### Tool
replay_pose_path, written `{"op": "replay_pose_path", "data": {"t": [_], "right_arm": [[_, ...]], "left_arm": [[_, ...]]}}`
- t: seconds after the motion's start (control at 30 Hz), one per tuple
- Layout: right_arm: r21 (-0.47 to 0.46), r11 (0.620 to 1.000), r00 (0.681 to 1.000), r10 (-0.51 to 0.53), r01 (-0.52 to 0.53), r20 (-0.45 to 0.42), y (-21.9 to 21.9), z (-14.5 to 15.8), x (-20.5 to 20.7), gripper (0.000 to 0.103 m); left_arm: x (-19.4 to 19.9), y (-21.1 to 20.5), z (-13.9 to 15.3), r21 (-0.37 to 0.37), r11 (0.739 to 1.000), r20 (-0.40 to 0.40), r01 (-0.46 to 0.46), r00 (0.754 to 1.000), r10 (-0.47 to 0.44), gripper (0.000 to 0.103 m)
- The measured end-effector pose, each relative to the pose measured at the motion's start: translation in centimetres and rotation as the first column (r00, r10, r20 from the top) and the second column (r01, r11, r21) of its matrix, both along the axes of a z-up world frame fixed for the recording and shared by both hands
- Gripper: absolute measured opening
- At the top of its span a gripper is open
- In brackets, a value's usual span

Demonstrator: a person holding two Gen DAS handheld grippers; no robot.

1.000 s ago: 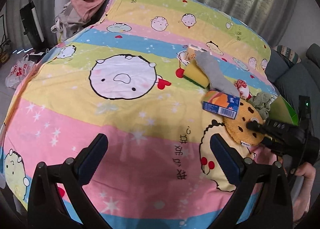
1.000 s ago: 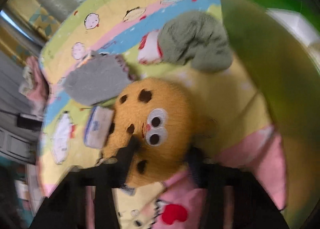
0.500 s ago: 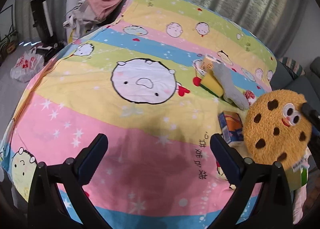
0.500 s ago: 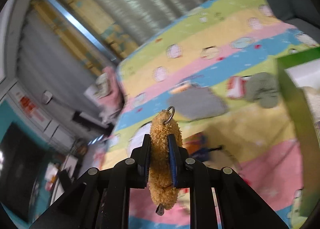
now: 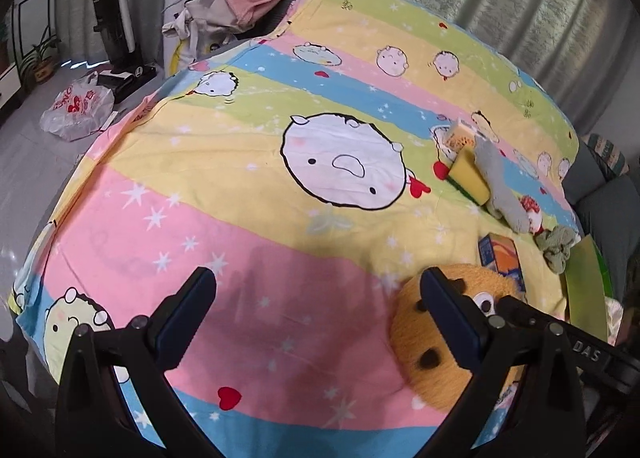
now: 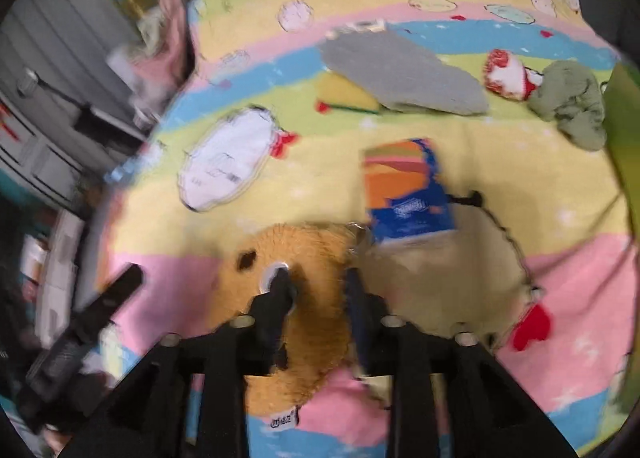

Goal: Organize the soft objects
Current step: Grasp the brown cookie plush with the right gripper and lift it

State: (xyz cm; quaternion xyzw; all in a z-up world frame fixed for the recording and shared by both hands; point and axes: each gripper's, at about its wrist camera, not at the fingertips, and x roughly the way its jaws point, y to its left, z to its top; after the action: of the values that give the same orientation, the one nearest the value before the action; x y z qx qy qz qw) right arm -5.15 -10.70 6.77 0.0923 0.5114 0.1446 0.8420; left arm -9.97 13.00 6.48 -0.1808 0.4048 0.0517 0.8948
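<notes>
Orange plush cookie toy (image 6: 304, 298), pinched at its edge between the closed fingers of the right gripper (image 6: 316, 290), lies low on the striped cartoon bedsheet (image 5: 248, 242), just beside the blue tissue pack (image 6: 404, 193). Left gripper (image 5: 316, 310) hovers next to the cookie toy with fingers spread wide and empty. Beyond the tissue pack, the grey sock (image 5: 500, 185), yellow sponge (image 5: 468, 173), green cloth (image 5: 556, 246) and small red-and-white toy (image 5: 530, 209) lie scattered; judged early in the task, nothing yet visibly grouped.
</notes>
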Motion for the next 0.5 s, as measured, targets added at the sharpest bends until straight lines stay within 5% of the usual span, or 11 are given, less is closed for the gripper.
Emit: {"op": "replay_pose_path", "data": {"t": [0.13,0.5], "right_arm": [[0.064,0.998,0.999,-0.013,0.011,0.03,-1.7,0.9,0.5,0.08],[0.167,0.986,0.999,-0.007,0.002,0.032,-3.2,1.0,0.5,0.08]], "left_arm": [[0.0,-0.4,-0.2,0.028,0.999,-0.018,0.043,0.999,-0.043,0.102],[0.0,-4.4,-1.4,-0.073,0.977,-0.08,0.201,0.975,-0.206,0.092]]}}
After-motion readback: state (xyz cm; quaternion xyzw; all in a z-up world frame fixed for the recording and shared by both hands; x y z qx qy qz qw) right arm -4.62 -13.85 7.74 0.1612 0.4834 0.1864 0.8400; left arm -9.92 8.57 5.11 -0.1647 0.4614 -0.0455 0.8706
